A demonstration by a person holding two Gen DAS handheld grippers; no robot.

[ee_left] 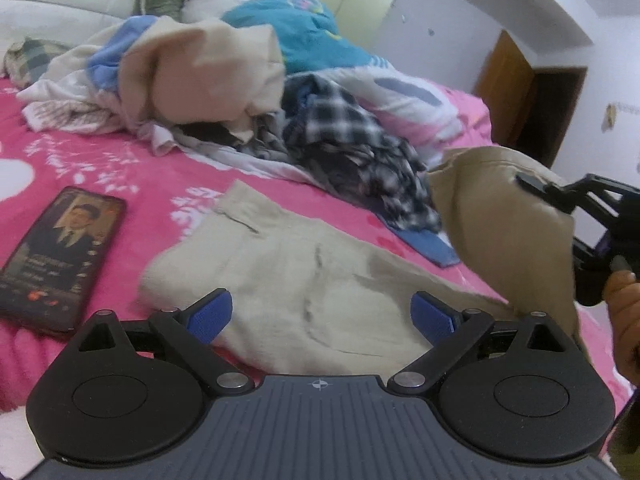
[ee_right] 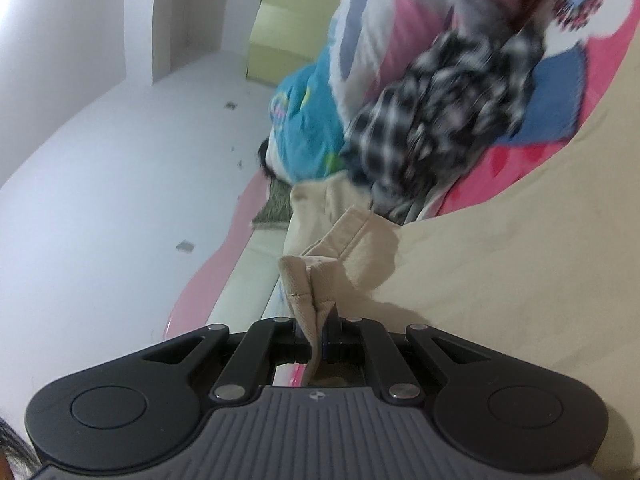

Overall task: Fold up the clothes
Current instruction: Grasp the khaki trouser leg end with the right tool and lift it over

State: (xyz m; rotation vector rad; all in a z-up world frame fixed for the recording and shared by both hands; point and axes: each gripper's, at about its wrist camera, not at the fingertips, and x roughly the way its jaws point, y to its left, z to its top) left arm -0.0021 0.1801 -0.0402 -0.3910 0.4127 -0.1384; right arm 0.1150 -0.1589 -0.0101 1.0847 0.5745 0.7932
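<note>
Beige trousers (ee_left: pixel 304 280) lie spread on the pink bedspread (ee_left: pixel 100 152) in the left wrist view. My left gripper (ee_left: pixel 322 314) is open just above their near part, blue pads wide apart, holding nothing. My right gripper (ee_left: pixel 524 182) shows at the right edge, shut on a lifted end of the trousers (ee_left: pixel 500 216). In the right wrist view, which is rolled sideways, my right gripper (ee_right: pixel 318 332) pinches a bunched hem of the beige fabric (ee_right: pixel 308 284), and the cloth (ee_right: pixel 520 280) hangs away to the right.
A phone (ee_left: pixel 60 256) lies on the bed to the left of the trousers. A pile of clothes, with a black-and-white plaid shirt (ee_left: pixel 352 144), a beige garment (ee_left: pixel 200 76) and a turquoise one (ee_left: pixel 308 28), sits behind. A doorway (ee_left: pixel 532 108) is at right.
</note>
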